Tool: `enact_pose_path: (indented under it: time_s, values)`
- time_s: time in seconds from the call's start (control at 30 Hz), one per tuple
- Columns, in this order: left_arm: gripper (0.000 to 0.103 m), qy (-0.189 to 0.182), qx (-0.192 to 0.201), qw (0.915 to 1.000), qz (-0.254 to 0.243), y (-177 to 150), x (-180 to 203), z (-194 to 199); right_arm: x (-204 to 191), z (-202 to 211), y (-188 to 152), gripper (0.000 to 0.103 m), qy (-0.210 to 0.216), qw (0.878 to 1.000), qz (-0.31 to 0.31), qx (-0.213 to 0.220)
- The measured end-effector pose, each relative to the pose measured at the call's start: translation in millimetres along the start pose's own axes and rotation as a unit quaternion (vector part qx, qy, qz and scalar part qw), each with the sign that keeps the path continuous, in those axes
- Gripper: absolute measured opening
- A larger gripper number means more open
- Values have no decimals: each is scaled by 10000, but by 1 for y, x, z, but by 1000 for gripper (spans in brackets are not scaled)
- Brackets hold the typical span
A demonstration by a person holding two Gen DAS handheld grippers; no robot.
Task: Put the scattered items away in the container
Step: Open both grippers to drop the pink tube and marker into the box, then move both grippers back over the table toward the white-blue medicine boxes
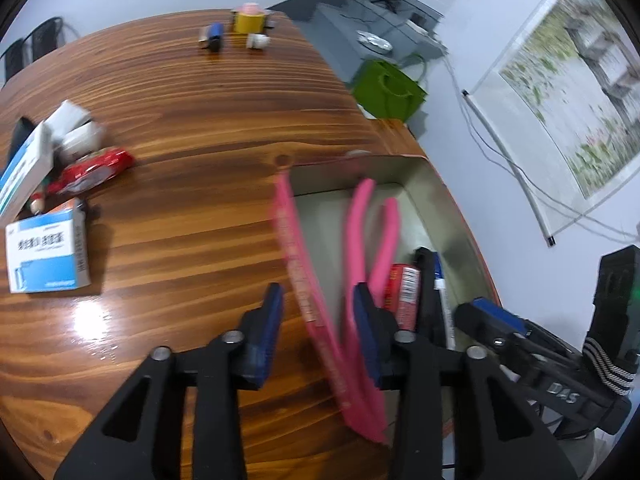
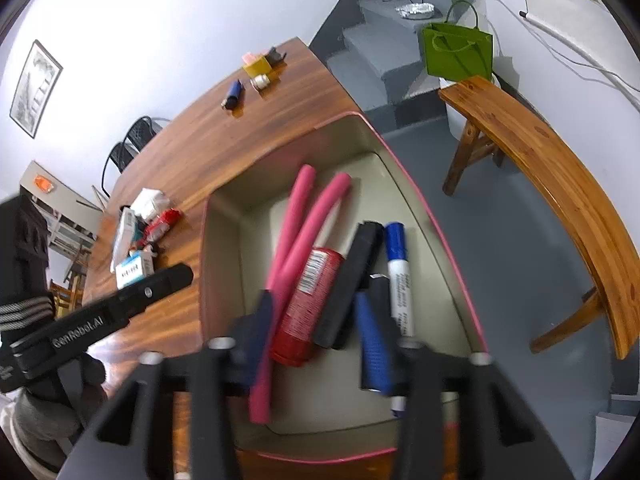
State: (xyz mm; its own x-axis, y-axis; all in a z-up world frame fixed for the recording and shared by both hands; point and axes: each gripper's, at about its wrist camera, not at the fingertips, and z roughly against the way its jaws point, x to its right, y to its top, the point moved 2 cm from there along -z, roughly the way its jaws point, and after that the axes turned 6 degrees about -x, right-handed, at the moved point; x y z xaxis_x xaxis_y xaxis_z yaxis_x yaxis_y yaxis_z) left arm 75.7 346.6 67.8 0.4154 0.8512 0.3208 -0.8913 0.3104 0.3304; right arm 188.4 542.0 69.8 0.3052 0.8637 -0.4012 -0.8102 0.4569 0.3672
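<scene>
Your wooden table (image 2: 192, 152) carries the pink-rimmed metal tin (image 2: 224, 240), which holds the pink-handled pliers (image 2: 308, 216). Your left gripper (image 1: 318, 320) and right gripper (image 2: 320, 332) both stand part open, gripping nothing.

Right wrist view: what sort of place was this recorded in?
Probably a lived-in room of a home or small studio, not a lab: a wooden table beside a wooden bench, grey stairs holding a green gift bag, and a framed picture on the white wall.
</scene>
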Motion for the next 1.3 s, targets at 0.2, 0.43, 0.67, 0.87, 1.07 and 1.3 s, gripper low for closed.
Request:
enact_pose_path:
  time_s: [0.2, 0.43, 0.67, 0.87, 1.07, 1.3]
  values:
    - [43, 137, 101, 9992, 349, -5, -38, 14, -33, -7, 1, 66, 110, 9995, 310, 0]
    - [43, 274, 219, 9965, 761, -12, -91, 35, -75, -20, -1, 66, 185, 9980, 597, -45]
    - [43, 395, 278, 9921, 1154, -21, -147, 52, -120, -40, -4, 66, 298, 9956, 868, -205]
    - [43, 488, 305, 9883, 1411, -27, -189, 66, -160, -62, -7, 66, 421, 9926, 1065, -400]
    - [43, 558, 286, 9849, 1612, -34, -232, 75, -203, -91, -9, 66, 508, 9884, 1298, -607]
    - [43, 563, 184, 9825, 1768, -39, -273, 78, -241, -116, 0, 66, 537, 9868, 1379, -655]
